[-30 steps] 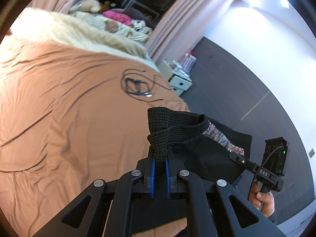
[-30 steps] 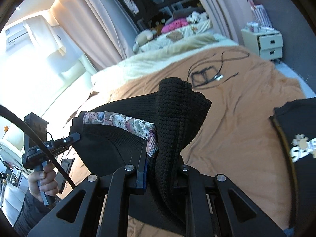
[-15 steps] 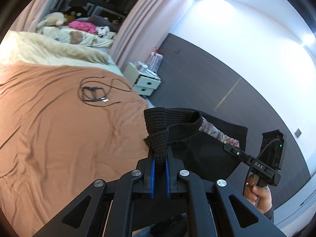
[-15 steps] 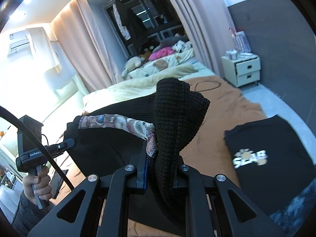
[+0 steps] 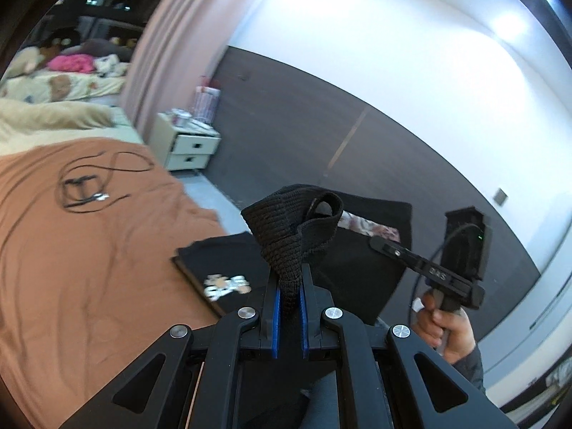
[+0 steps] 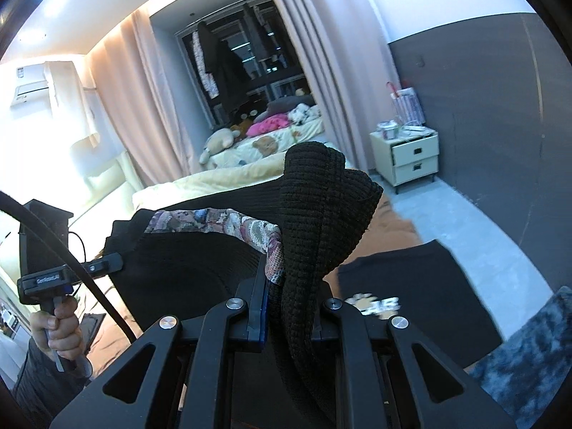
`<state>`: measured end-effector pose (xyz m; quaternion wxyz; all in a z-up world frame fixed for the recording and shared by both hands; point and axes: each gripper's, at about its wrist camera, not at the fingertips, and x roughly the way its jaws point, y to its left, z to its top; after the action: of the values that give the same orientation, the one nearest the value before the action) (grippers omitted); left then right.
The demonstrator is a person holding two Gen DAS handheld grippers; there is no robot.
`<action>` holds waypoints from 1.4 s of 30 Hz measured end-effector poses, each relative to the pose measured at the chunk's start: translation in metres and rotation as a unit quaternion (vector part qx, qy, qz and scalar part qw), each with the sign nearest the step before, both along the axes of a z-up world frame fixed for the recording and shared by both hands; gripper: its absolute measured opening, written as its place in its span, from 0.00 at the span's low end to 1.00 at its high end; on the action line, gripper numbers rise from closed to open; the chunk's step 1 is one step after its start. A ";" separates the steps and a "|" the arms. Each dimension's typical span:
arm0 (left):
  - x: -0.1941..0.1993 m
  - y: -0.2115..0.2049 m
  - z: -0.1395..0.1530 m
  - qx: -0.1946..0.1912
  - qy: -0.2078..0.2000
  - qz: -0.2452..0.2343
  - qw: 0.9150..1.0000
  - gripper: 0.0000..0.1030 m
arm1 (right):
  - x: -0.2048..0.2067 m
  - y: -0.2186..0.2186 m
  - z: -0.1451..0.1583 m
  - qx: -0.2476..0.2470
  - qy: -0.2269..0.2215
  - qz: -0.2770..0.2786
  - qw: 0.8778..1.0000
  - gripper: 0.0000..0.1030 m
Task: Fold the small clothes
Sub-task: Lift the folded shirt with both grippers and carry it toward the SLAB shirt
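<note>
A black knit garment [image 5: 286,228] with a floral patterned trim [image 6: 221,223] hangs in the air, stretched between both grippers. My left gripper [image 5: 289,296] is shut on one bunched corner of it. My right gripper [image 6: 286,293] is shut on the other corner, where thick knit folds drape over the fingers. Each gripper shows in the other's view, held by a hand: the right one [image 5: 429,271] and the left one [image 6: 53,279]. A folded black T-shirt with a pale print [image 5: 221,268] lies on the brown bedspread [image 5: 89,243] below; it also shows in the right wrist view [image 6: 411,293].
A coiled black cable [image 5: 85,186] lies on the bedspread. A cream nightstand [image 5: 186,146] stands by the grey wall. A dark grey mottled fabric [image 6: 529,350] lies at the lower right. A second bed with soft toys [image 6: 264,136] is behind the curtains.
Both grippers have lifted the garment higher and swung right, towards the bed's edge. The folded black T-shirt has come into view below them. Both grips are unchanged.
</note>
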<state>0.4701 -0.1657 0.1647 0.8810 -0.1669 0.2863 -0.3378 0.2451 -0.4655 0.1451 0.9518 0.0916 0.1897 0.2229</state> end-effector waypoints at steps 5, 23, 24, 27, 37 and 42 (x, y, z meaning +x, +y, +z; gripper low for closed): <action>0.015 -0.037 -0.001 0.003 -0.003 -0.042 0.999 0.08 | -0.012 -0.025 -0.002 0.007 -0.009 -0.016 1.000 0.09; 0.074 -0.131 -0.041 -0.004 0.037 -0.137 0.990 0.08 | -0.035 -0.032 -0.022 0.017 0.005 -0.108 0.994 0.09; 0.077 -0.132 -0.043 -0.001 0.036 -0.136 0.990 0.08 | -0.033 -0.028 -0.023 0.018 0.005 -0.111 0.994 0.09; 0.095 -0.132 -0.057 0.002 0.047 -0.132 0.990 0.08 | -0.024 -0.018 -0.029 0.021 0.011 -0.116 0.993 0.09; 0.169 -0.116 -0.092 0.002 0.080 -0.094 0.992 0.08 | 0.030 0.016 -0.043 0.021 0.051 -0.129 0.990 0.09; 0.202 -0.107 -0.118 -0.001 0.099 -0.078 0.992 0.08 | 0.056 0.014 -0.039 0.013 0.067 -0.137 0.988 0.09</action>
<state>0.6725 -0.2727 0.0467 0.8187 -0.1778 0.3841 -0.3880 0.3007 -0.4512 0.1056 0.9572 0.1440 0.2355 0.0866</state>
